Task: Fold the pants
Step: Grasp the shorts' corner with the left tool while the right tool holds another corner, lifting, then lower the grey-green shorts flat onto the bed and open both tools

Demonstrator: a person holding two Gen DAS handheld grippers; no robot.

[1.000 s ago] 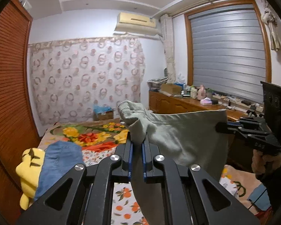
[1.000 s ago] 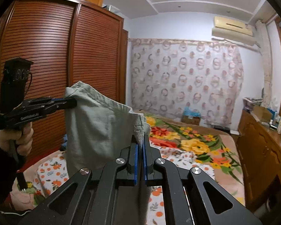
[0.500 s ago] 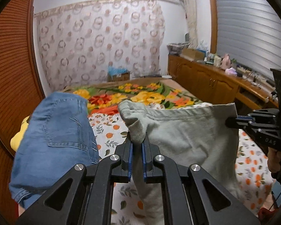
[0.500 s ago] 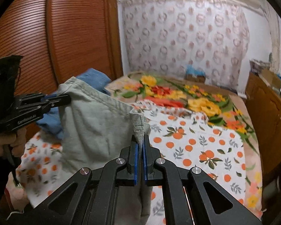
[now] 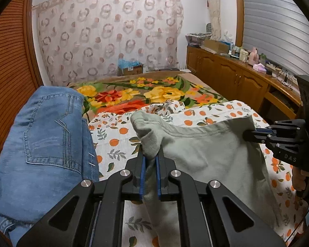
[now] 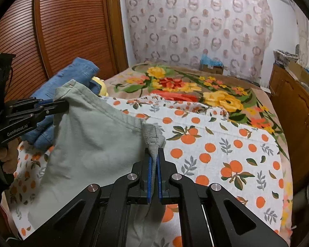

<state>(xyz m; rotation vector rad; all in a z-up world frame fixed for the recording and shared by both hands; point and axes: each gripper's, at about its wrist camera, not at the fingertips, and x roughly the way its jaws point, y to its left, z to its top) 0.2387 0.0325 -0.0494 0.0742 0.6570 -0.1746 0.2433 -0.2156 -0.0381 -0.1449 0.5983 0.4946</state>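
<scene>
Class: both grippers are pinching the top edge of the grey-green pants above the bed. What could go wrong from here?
1. The left gripper and right gripper each pinch only a small corner of the grey-green pants; the fabric could slip out.
2. The blue jeans lie close on the left, so the pants could land overlapping them.
3. The orange-print sheet is rumpled, which may spoil a flat fold.

Pants (image 5: pixel 206 154) above bed (image 5: pixel 121 131), beside jeans (image 5: pixel 45 135)

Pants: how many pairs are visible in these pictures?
2. The grey-green pants hang between the left gripper and the right gripper; the blue jeans lie at the bed's left edge. Others may be hidden.
</scene>
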